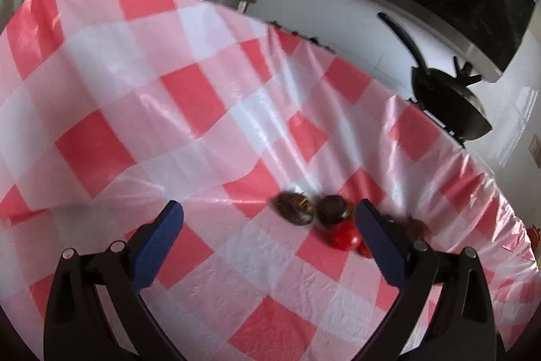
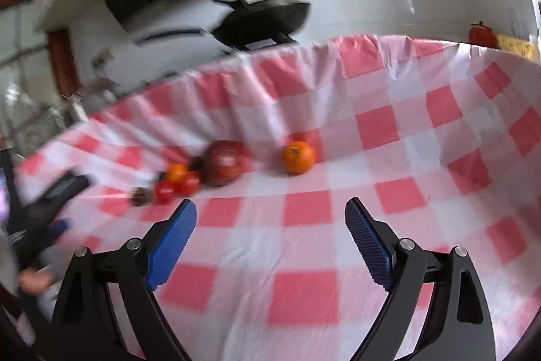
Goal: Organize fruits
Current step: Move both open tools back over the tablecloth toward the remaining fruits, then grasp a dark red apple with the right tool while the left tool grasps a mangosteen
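Red-checked tablecloth (image 2: 304,259) bare beneath both spread, empty grippers, left (image 1: 270,239) and right (image 2: 270,242). Fruit cluster (image 2: 203,173) mid-left, lone orange (image 2: 299,157) centre. Likely approach stage; next, close in on one fruit.

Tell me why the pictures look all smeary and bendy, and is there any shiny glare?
Right wrist view: motion blur smears the fruit, like the orange, and the black wok. Left wrist view: sharper, though the small brown fruits look soft; white glare streaks the checkered tablecloth. Both views: the fisheye lens curves the table edge.
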The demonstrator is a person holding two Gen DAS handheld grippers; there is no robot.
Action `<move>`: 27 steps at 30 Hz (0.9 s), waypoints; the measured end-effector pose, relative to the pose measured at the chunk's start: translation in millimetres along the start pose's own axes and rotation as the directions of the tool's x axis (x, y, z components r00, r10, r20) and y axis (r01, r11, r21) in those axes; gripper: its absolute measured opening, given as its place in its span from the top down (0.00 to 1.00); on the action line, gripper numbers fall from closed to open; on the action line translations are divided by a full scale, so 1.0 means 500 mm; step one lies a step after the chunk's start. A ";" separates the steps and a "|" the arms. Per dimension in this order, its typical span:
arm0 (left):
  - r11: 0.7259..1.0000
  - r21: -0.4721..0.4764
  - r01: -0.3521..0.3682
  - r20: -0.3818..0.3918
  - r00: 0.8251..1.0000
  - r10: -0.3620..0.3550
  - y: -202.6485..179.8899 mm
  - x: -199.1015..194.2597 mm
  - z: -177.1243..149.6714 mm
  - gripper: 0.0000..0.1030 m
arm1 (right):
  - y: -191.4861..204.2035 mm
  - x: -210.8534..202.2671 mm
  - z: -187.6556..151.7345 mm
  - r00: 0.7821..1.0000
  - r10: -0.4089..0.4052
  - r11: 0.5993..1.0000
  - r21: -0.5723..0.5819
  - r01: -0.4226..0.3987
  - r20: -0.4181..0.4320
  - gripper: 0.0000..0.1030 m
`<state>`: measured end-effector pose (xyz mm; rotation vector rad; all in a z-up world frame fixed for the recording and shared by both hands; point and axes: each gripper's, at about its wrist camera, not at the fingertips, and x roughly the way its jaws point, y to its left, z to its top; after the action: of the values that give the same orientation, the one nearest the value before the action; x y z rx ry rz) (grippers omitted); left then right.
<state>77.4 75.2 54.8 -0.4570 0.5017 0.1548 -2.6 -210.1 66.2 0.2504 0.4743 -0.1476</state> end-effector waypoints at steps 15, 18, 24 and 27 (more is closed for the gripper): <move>0.970 -0.177 -0.167 -0.042 0.986 0.162 0.089 0.011 0.017 0.02 | 0.127 0.283 0.106 0.975 0.093 0.993 -0.047 -0.105 -0.203 0.22; 0.971 -0.174 -0.165 -0.050 0.986 0.158 0.091 0.010 0.015 0.02 | 0.142 0.319 0.107 0.963 0.075 0.993 -0.065 -0.095 -0.259 0.22; 0.971 -0.179 -0.161 -0.063 0.986 0.152 0.090 0.014 0.013 0.02 | 0.145 0.359 0.094 0.950 0.063 0.987 -0.124 -0.105 -0.304 0.28; 0.975 -0.162 -0.152 -0.063 0.988 0.144 0.082 0.016 0.014 0.02 | 0.144 0.386 0.095 0.935 0.122 0.985 -0.077 -0.156 -0.332 0.36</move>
<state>76.8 115.2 40.5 -0.5881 0.5761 0.3310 202.1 -169.9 31.5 0.2077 0.7897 0.0593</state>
